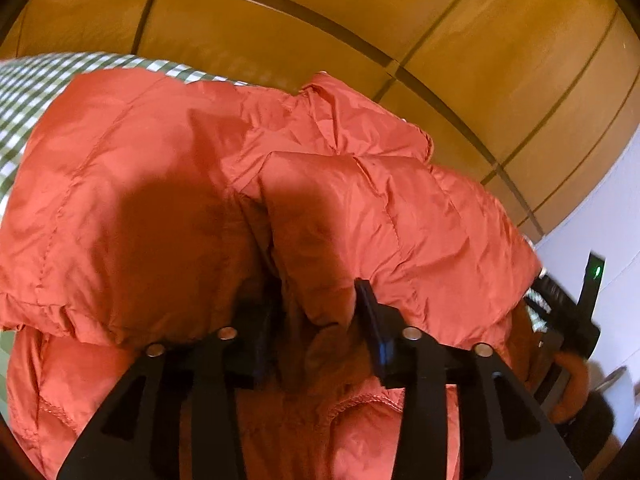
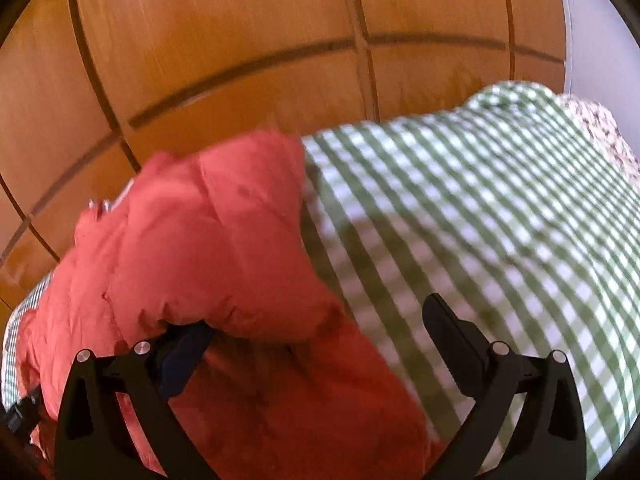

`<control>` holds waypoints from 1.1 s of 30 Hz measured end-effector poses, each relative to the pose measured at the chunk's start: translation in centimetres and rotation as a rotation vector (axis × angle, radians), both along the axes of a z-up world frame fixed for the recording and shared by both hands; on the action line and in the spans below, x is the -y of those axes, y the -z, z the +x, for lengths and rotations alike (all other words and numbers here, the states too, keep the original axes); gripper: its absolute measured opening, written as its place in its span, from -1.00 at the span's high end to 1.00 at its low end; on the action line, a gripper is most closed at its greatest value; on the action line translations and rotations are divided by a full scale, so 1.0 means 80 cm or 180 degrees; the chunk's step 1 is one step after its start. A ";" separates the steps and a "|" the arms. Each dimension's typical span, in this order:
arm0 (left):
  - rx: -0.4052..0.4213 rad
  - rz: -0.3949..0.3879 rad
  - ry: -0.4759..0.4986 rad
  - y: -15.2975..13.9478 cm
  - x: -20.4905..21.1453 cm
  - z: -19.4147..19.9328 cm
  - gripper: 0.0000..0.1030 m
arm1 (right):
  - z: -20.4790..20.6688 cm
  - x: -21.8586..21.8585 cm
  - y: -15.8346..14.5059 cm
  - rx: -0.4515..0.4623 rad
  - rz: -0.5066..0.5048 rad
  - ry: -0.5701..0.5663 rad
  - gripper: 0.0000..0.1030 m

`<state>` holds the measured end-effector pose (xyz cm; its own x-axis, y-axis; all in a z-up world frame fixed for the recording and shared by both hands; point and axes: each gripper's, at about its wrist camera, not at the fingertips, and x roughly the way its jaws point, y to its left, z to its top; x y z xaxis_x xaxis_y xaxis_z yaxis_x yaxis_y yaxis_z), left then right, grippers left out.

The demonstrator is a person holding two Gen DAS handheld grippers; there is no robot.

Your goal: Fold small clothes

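The orange puffer jacket [image 1: 168,184] fills the middle of the left wrist view, lying on the green gingham cover [image 2: 500,216]. It looks light, puffy and slick (likely to spring back); stitched hems offer firmer holds. The left gripper [image 1: 316,312] stands part-open around a fold, the right gripper [image 2: 320,328] wide, empty. No writing shows.

The jacket [image 1: 168,184] lies on the bed [image 2: 480,220], with the wardrobe [image 2: 240,60] behind and bare bedcover at its right.
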<state>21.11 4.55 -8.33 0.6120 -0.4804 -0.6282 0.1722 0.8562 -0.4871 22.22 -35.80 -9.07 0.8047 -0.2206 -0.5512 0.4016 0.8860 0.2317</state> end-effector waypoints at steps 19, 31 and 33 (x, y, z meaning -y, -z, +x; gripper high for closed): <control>0.0096 0.0434 0.0172 0.007 0.029 0.005 -0.02 | -0.112 0.016 -0.033 0.0231 0.0026 0.0624 -0.97; 0.0142 0.0542 0.0161 0.010 0.035 0.003 -0.04 | 0.078 -0.034 -0.030 -0.0153 -0.0851 -0.0043 -0.96; 0.0152 0.0540 0.0182 0.010 0.036 0.003 -0.09 | 0.092 -0.002 0.008 -0.0378 -0.0747 0.0250 -0.96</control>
